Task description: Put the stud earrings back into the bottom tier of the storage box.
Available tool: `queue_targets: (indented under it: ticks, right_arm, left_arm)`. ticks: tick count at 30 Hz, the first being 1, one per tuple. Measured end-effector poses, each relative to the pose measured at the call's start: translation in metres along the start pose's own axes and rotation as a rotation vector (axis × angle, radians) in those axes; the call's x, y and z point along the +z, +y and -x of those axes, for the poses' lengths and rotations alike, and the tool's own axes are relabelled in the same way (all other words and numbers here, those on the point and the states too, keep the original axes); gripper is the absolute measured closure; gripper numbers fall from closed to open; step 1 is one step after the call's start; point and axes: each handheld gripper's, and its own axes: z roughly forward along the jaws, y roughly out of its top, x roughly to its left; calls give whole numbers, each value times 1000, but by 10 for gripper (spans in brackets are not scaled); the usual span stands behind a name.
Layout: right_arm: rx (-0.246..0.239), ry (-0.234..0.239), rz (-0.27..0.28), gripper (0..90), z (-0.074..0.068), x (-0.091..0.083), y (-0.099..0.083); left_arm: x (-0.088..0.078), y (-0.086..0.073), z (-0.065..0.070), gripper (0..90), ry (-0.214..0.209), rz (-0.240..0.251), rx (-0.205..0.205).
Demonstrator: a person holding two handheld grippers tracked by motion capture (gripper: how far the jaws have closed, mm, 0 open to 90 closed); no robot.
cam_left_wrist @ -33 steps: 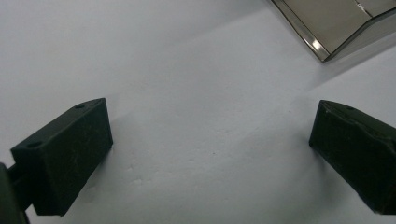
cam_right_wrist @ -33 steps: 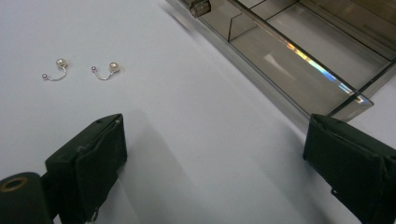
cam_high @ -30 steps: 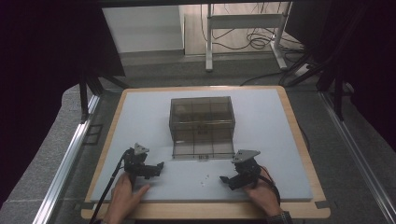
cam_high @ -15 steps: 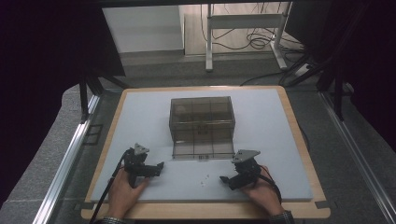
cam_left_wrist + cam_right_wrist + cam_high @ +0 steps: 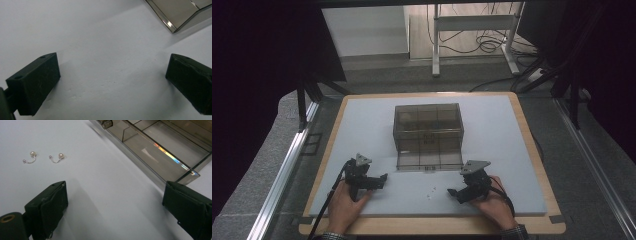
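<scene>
Smoky plastic box (image 5: 428, 131) lies open for the earrings (image 5: 57, 158); my left gripper (image 5: 371, 181) and right gripper (image 5: 460, 192) rest wide-jawed, empty.

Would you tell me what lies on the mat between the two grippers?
Two small pearl earrings lie on the white mat between the left gripper and right gripper, in the high view.

Bare mat (image 5: 362, 130) either side of central box (image 5: 428, 129)

Dim surroundings, evenly lit white mat (image 5: 492, 130); soft shadows; glare streak on box lid (image 5: 165, 152).
</scene>
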Motion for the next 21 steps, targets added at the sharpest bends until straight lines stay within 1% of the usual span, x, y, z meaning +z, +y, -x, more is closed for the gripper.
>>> queue_targets:
  ticks: [11,17,21]
  right_arm:
    - [0,-1,-11,58,0,0,1]
    - [-3,1,-49,63,0,0,6]
    - [-6,6,-73,106,0,-1,10]
  left_arm:
    - [0,0,0,0,0,0,0]
    - [0,0,0,0,0,0,-1]
    - [0,0,0,0,0,0,-2]
